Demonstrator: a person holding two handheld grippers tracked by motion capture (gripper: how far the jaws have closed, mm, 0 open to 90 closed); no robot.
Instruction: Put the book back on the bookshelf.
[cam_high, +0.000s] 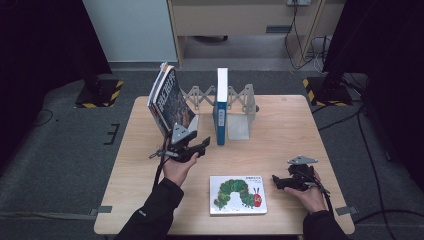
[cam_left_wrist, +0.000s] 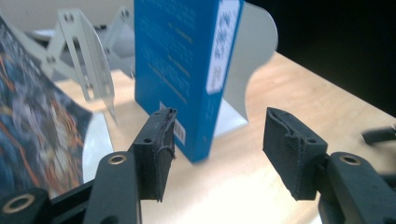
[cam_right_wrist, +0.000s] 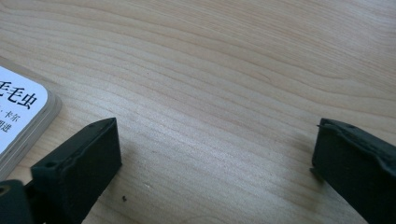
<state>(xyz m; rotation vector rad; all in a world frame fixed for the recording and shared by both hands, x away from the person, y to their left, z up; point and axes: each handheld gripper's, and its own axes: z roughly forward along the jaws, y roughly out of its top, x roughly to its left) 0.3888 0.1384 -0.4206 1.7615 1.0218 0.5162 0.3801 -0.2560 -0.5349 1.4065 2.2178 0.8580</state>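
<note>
Item: dark, colourfully patterned paperback book (cam_high: 167, 102), leaning tilted at the left end of the grey metal expanding bookend rack (cam_high: 239, 107); tall blue hardback (cam_high: 221, 107) upright beside it, both apparently shelved. Left tool (cam_high: 200, 146) just beside the paperback, jaws apart, empty. Outstanding: white caterpillar picture book (cam_high: 237, 194) flat on the wooden surface (cam_high: 290, 125); right tool (cam_high: 278, 181) beside it, jaws apart.

high view: dim, dark edges, table (cam_high: 300, 125) evenly lit
left gripper view: bg soft, table glare
right gripper view: sharp woodgrain
</note>
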